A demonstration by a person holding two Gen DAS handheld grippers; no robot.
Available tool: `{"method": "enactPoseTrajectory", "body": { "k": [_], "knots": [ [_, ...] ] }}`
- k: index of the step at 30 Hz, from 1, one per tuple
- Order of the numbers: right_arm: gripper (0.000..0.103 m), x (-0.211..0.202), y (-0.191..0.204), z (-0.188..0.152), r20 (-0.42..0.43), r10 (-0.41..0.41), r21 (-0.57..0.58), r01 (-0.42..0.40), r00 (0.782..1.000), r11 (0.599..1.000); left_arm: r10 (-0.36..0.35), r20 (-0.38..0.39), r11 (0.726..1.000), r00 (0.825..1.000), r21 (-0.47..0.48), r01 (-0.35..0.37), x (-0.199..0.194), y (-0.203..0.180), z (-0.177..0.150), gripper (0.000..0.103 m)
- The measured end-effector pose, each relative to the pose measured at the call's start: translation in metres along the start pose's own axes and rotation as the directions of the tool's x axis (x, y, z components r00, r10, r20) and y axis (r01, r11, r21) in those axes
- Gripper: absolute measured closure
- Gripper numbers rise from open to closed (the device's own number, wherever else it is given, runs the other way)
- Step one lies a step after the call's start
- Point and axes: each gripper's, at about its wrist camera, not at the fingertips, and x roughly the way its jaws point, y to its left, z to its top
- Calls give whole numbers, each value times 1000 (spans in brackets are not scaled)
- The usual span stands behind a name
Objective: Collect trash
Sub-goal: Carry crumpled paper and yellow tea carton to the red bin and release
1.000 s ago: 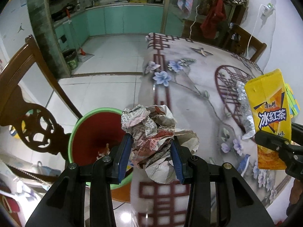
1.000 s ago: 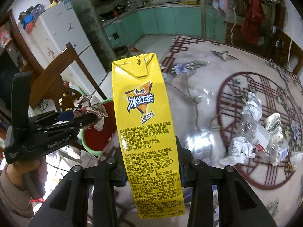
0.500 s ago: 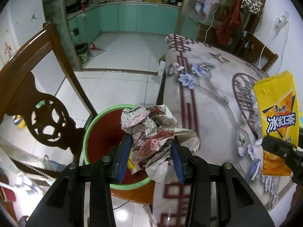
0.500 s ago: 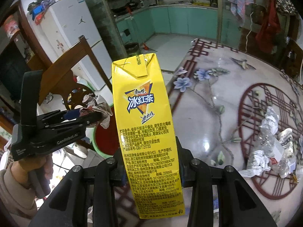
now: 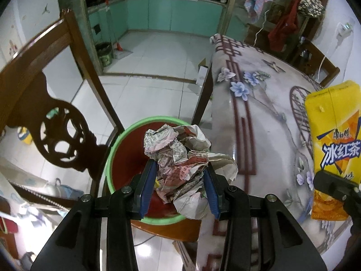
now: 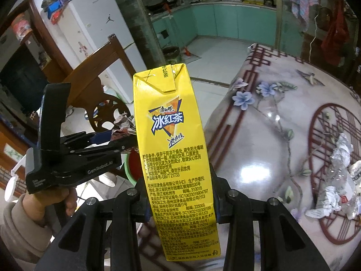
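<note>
My left gripper (image 5: 179,185) is shut on a crumpled paper wad (image 5: 182,164) and holds it over the green-rimmed red bin (image 5: 117,149) that stands on a chair beside the table. My right gripper (image 6: 178,201) is shut on a tall yellow iced-tea carton (image 6: 176,153), held upright over the table's left edge. The carton also shows at the right of the left wrist view (image 5: 331,144). The left gripper (image 6: 117,137) with its paper shows at the left of the right wrist view, over the bin (image 6: 132,169).
A wooden chair back (image 5: 45,94) rises left of the bin. The floral-covered table (image 6: 259,135) carries crumpled foil and plastic trash (image 6: 338,180) at the right. A fridge (image 6: 94,36) and tiled kitchen floor (image 5: 162,54) lie beyond.
Both grippers have moved left off the table towards the bin. The paper wad now hangs over the bin's opening instead of over the table edge. Both grips are unchanged.
</note>
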Motion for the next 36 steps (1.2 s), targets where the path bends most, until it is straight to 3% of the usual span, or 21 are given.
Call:
{"method": "enactPoseTrajectory", "body": {
  "k": [9,19,22,26,36],
  "knots": [
    [67,44,4,12,-72,31,-15,-33,997,999,31,-60,998,998,-54,-34,23,28,-6,63],
    [67,83,12,39,-94,41,-30,-44,995,999,62,-94,996,994,-60,-68,39,43,-2,63],
    [67,85,15,41,-86,47,-43,-50,995,998,77,-88,995,993,-63,-83,41,47,1,60],
    [58,85,14,47,-68,37,-41,-40,997,998,85,-77,992,993,-90,-92,40,53,5,44],
    [55,55,4,42,-13,30,-39,-31,999,999,90,-41,992,995,-81,-93,27,42,12,43]
  ]
}}
